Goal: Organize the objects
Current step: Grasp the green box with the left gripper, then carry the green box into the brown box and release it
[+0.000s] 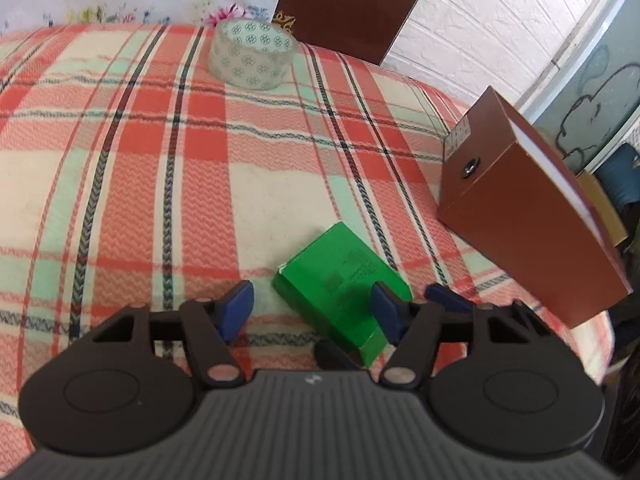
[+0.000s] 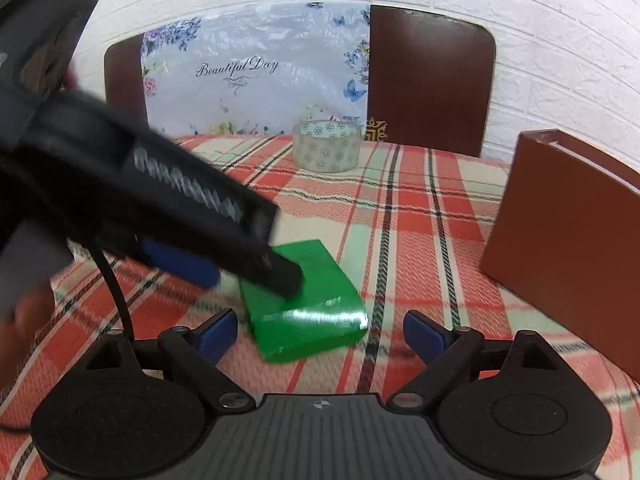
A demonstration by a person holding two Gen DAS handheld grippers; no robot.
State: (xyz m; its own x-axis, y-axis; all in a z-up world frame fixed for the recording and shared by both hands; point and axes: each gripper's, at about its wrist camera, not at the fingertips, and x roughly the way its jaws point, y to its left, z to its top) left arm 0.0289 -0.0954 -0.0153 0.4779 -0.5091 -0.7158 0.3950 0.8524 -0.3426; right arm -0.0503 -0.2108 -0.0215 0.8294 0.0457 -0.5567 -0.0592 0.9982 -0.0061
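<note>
The green box (image 1: 340, 280) lies flat on the plaid cloth (image 1: 160, 160), near the front edge, skewed to both grippers. The left gripper (image 1: 312, 308) is spread wide, its blue pads either side of the box; one pad sits over the box's near corner, though whether it touches cannot be told. The right gripper (image 2: 320, 334) is also wide open and empty, just short of the box's shiny near end. To take the box well, I judge only one claw should close on it: turn the wrist so the pads meet the long flat sides squarely, since the slick wrap could slip. The brown case (image 1: 532, 216) stands open-topped just to the right, a likely place for it. The tape roll (image 1: 252, 54) rests well apart at the far edge
</note>
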